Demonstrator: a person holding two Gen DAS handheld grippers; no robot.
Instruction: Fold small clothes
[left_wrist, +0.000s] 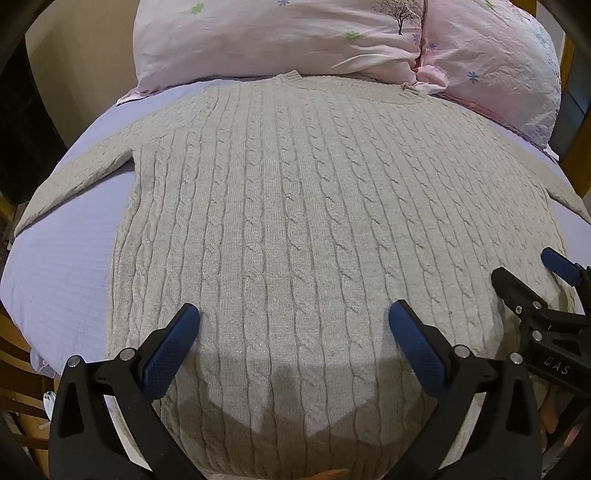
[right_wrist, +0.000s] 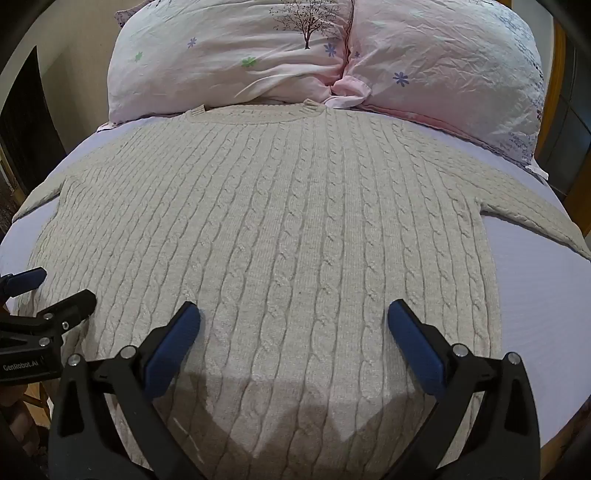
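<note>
A cream cable-knit sweater (left_wrist: 295, 192) lies flat and spread out on the bed, neck towards the pillows, sleeves out to both sides; it also fills the right wrist view (right_wrist: 280, 221). My left gripper (left_wrist: 294, 314) is open and empty, hovering over the sweater's lower left part. My right gripper (right_wrist: 294, 314) is open and empty over the lower right part. The right gripper shows at the right edge of the left wrist view (left_wrist: 532, 280), and the left gripper shows at the left edge of the right wrist view (right_wrist: 55, 288). The hem is hidden below the fingers.
The bed has a pale lilac sheet (left_wrist: 62, 251), also in the right wrist view (right_wrist: 535, 295). Two pink flowered pillows (left_wrist: 280, 37) (right_wrist: 443, 66) lie at the head, touching the sweater's neck. Wooden bed frame shows at the sides (left_wrist: 576, 122).
</note>
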